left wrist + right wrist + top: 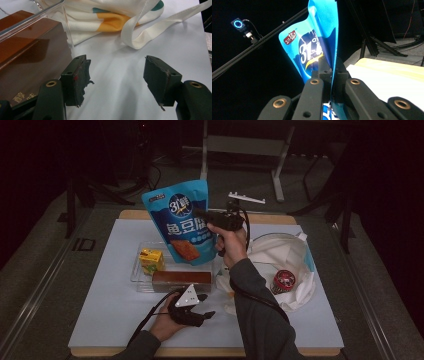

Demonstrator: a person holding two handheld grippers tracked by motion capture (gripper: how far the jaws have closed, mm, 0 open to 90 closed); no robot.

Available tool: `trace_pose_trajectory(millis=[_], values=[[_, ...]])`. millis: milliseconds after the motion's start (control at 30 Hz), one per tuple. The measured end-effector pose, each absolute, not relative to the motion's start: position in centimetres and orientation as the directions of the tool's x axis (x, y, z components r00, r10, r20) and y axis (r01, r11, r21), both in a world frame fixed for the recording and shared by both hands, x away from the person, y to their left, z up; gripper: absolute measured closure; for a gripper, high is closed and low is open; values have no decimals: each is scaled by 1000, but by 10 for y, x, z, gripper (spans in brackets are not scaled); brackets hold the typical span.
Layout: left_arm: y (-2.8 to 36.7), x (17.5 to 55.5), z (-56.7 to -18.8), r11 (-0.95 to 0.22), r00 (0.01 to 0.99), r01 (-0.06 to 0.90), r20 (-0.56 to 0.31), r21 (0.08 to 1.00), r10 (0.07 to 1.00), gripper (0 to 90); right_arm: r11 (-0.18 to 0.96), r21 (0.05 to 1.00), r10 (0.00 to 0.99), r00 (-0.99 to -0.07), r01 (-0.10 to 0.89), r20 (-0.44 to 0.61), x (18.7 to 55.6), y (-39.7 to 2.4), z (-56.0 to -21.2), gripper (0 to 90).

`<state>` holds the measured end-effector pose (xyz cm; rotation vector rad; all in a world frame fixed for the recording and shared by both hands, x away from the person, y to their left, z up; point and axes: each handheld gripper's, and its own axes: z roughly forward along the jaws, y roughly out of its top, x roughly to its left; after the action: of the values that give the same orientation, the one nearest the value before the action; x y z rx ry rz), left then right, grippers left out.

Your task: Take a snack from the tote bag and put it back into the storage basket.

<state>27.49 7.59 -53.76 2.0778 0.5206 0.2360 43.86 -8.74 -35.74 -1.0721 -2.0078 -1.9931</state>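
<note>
Clear tray [136,276]: yellow carton [151,260], brown box [181,278] | bag [305,292]: tin [284,280]

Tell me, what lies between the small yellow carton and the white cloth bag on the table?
In the high view, the blue snack pouch, clamped in the right gripper, hangs between the yellow carton and the white cloth bag, over the clear tray.

The right gripper [202,214] held a blue snack pouch [181,221] upright above the clear tray [136,272], its jaws pinched on the pouch's right edge. In the tray lay a yellow carton [151,260] at the left and a brown box [181,279] along the near side. The left gripper [204,306] rested on the white mat [105,310] just near of the tray (jaws apart, nothing between them). To the right lay a white cloth bag [290,260] with a red-lidded tin [283,280] on it.
</note>
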Motion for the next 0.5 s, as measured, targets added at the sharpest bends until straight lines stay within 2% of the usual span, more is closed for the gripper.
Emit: trace_pose_trajectory(millis=[500], values=[[76, 275, -538, -456, 891, 269, -40, 849, 452, 361, -132, 805, 429, -699, 578, 572, 451, -65, -375, 885]])
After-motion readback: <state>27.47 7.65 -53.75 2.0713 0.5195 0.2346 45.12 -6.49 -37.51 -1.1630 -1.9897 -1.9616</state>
